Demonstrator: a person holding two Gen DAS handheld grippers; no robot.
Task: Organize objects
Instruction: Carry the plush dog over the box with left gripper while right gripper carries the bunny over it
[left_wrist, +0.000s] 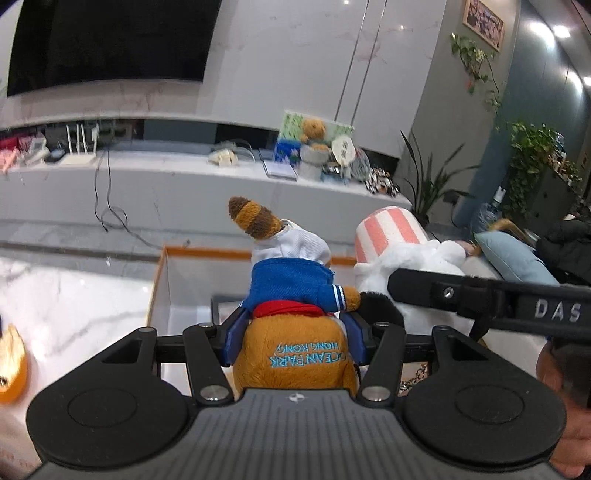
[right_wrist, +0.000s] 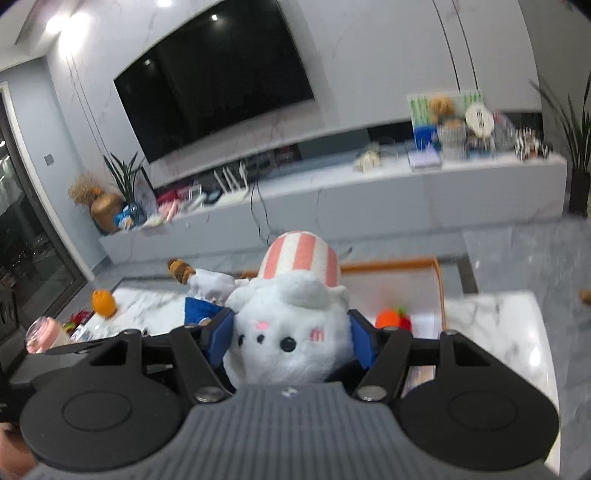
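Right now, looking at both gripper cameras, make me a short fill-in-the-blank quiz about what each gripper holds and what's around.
1. The left gripper is shut on a brown plush toy wearing a ____ jacket.
2. The right gripper is shut on a white plush toy whose hat has pink and ____ stripes.
3. On the wall hangs a large black ____.

Missing words: blue; white; television

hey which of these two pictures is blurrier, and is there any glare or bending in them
Right wrist view: softer, TV cabinet smeared, ceiling lights glare on the TV. Left wrist view: sharper, embroidery on the brown plush legible, cabinet edge bowed by the fisheye.
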